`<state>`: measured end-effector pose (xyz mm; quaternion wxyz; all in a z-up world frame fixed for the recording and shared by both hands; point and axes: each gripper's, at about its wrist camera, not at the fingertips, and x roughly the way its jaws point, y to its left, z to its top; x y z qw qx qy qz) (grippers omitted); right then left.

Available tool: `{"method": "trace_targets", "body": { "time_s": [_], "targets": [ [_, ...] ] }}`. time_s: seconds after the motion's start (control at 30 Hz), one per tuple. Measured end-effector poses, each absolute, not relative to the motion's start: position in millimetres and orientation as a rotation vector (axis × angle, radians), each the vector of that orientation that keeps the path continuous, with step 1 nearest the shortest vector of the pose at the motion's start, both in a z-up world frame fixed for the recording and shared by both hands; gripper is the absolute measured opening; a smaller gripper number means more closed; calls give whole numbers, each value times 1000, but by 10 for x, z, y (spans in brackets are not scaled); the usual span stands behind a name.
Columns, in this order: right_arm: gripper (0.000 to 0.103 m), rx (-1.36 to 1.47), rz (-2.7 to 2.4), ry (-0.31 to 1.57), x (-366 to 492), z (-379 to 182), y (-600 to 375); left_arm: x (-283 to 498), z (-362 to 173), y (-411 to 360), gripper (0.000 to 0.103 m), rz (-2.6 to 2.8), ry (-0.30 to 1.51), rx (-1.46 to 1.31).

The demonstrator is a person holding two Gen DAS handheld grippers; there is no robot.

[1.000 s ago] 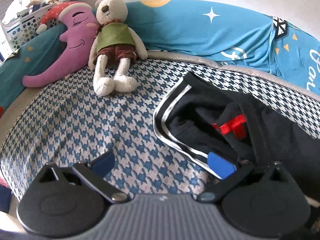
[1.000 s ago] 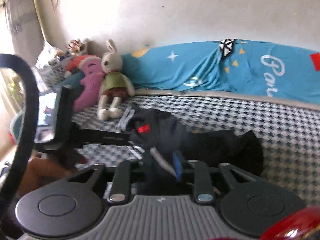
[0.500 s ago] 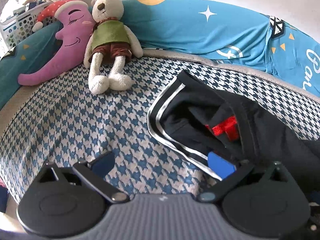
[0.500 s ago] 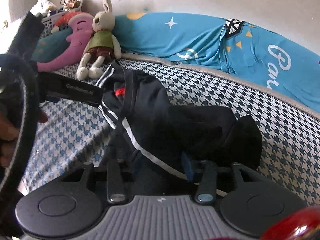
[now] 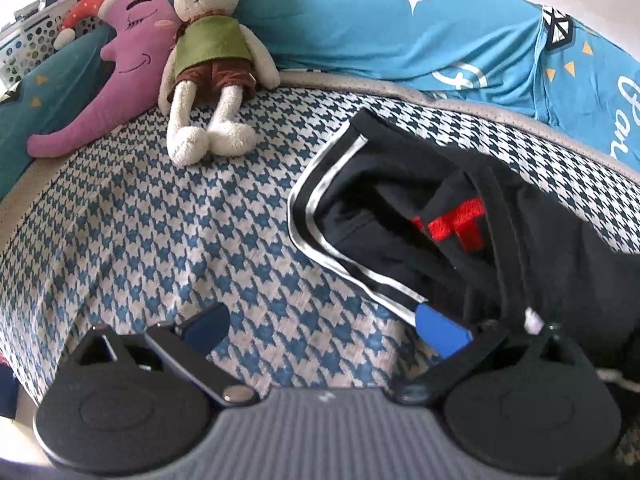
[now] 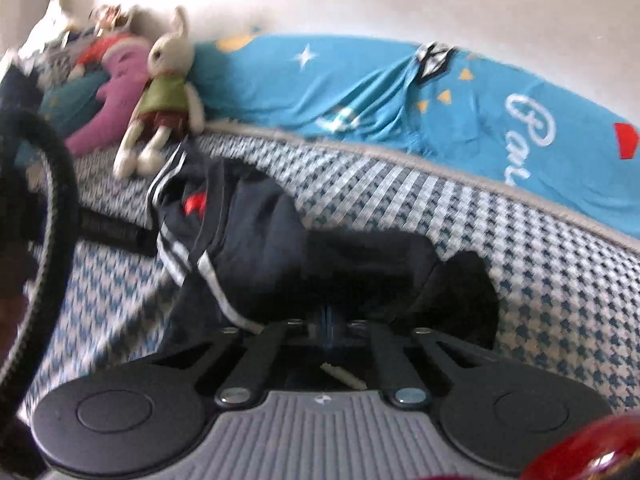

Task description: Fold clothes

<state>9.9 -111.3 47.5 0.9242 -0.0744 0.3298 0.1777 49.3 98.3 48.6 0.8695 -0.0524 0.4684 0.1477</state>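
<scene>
A black garment (image 5: 408, 200) with white edge stripes and a red label (image 5: 456, 220) lies crumpled on the houndstooth bed cover (image 5: 160, 240). My left gripper (image 5: 320, 326) is open just above the cover; its right blue pad (image 5: 440, 332) touches the garment's striped hem, and its left pad is over bare cover. In the right wrist view the same garment (image 6: 320, 248) stretches across the middle. My right gripper (image 6: 330, 324) is shut on a fold of its near edge. The left gripper's body (image 6: 112, 232) shows as a black bar at the garment's left end.
A plush rabbit (image 5: 208, 52) and a purple moon pillow (image 5: 120, 68) rest at the bed's far left. A blue quilt (image 5: 400, 28) runs along the wall. A white basket (image 5: 28, 44) stands in the far left corner. A dark hoop (image 6: 52, 220) fills the right wrist view's left edge.
My right gripper's fingers have come together on the garment's near edge. The left gripper has stayed open by the striped hem, drifting only slightly.
</scene>
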Motion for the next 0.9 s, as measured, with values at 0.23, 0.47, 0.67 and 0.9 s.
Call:
{"method": "trace_targets", "body": {
  "time_s": [0.23,0.47,0.67,0.9],
  "targets": [
    [3,-39,275,572,284,711,-1313,520,467,959,103,261,1009,-142],
    [3,54,239,558,537,840,-1513,552,458,977,103,206,1030,-205],
    [3,11,347,593,433,821,-1388,578,446,1015,103,204,1032,-231],
    [15,-78,451,648,258,702,-1212,570,454,1033,103,209,1030,-245]
  ]
}}
